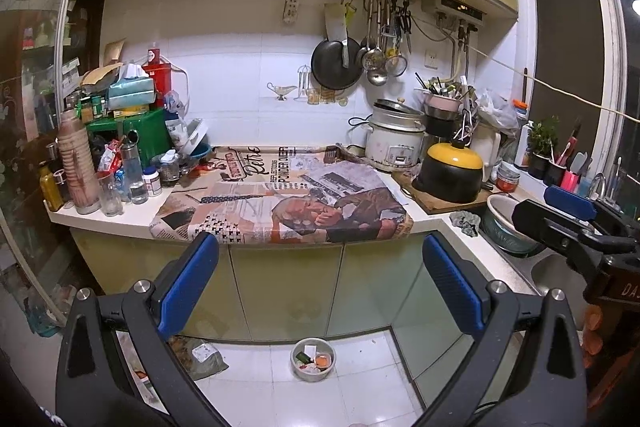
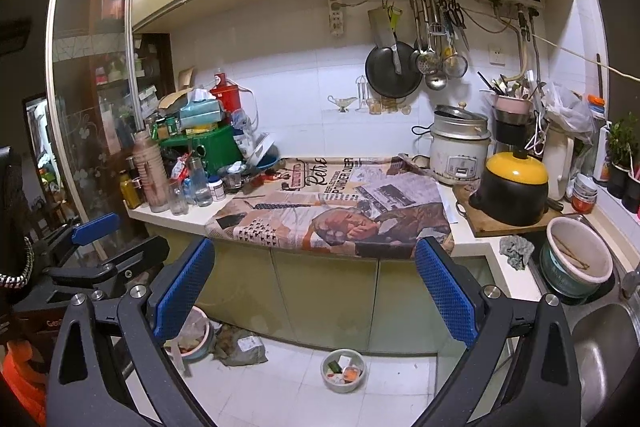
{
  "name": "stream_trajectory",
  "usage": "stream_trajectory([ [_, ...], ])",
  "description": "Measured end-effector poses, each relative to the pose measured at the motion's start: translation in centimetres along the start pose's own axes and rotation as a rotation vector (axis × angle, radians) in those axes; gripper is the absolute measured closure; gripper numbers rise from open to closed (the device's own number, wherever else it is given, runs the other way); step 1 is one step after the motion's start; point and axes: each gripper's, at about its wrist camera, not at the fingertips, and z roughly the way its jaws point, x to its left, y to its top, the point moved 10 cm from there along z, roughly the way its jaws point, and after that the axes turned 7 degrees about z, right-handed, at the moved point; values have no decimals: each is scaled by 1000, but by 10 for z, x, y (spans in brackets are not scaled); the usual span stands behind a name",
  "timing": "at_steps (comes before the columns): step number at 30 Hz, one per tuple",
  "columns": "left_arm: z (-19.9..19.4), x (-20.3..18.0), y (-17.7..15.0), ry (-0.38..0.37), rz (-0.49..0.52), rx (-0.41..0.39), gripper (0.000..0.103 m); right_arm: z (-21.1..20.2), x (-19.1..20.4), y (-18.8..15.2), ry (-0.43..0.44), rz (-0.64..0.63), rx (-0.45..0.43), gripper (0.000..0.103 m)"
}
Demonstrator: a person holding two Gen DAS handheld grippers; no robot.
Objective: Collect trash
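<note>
Left gripper [image 1: 320,291] spread wide, nothing between its blue pads [image 1: 188,283], aimed at the lower cabinets under the counter. Right gripper [image 2: 314,289] likewise released, pads empty; in the left wrist view it shows at 3 o'clock.

Going left to right along the counter [image 1: 120,217]: at 9 o'clock, a stack of cups [image 1: 78,163], bottles and jars [image 1: 132,171], and a green crate [image 1: 140,131] piled with boxes. Centre: printed newspaper-pattern cloth [image 1: 288,199] draped over the counter edge. At 2 o'clock, a white rice cooker [image 1: 394,139], then a black pot with yellow lid [image 1: 452,173] on a wooden board. Black pan [image 1: 334,63] and ladles hang on the wall at 12 o'clock. Far right: a basin [image 2: 576,263] with chopsticks inside, beside the sink [image 2: 600,347].

Trash: small metal bowl of scraps [image 1: 313,359] on the floor tiles at 6 o'clock, between the two left pads in view, untouched. A crumpled bag [image 1: 204,357] lies on the floor left of it, and the right wrist view shows a bin of waste [image 2: 192,337] further left, partly hidden behind the finger.
</note>
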Motion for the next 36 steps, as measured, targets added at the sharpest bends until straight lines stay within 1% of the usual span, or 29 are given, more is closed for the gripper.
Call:
stream_trajectory([
  [5,1,2,0,5,-1,1,1,0,0,0,3,2,0,3],
  [24,5,4,4,-22,-13,-4,1,2,4,-7,-1,4,15,3],
  [27,7,1,5,-45,-6,1,1,1,4,-7,-2,5,14,3],
  [30,8,-1,6,-33,4,-9,1,3,3,-8,-4,8,14,3],
  [36,8,-5,5,-40,12,-7,1,4,2,-8,-6,10,16,3],
])
